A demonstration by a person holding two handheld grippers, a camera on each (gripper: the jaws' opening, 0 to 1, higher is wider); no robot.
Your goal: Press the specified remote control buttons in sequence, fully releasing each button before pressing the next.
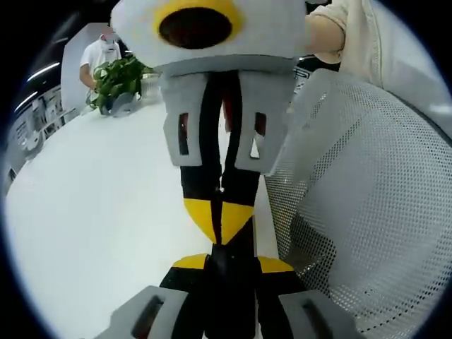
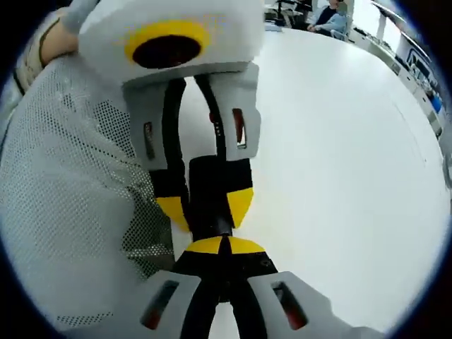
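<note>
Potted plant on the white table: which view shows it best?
The left gripper view. The potted plant stands at the white table's far edge, leaves plain though small. The right gripper view looks across another stretch of the table; I can make out no plant there.

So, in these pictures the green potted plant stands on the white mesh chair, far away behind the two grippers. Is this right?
Not quite. The green potted plant stands on the white table, not on the white mesh chair, which is off to the other side. The rest holds: the plant is far away behind the two grippers. The left gripper view shows this.
</note>
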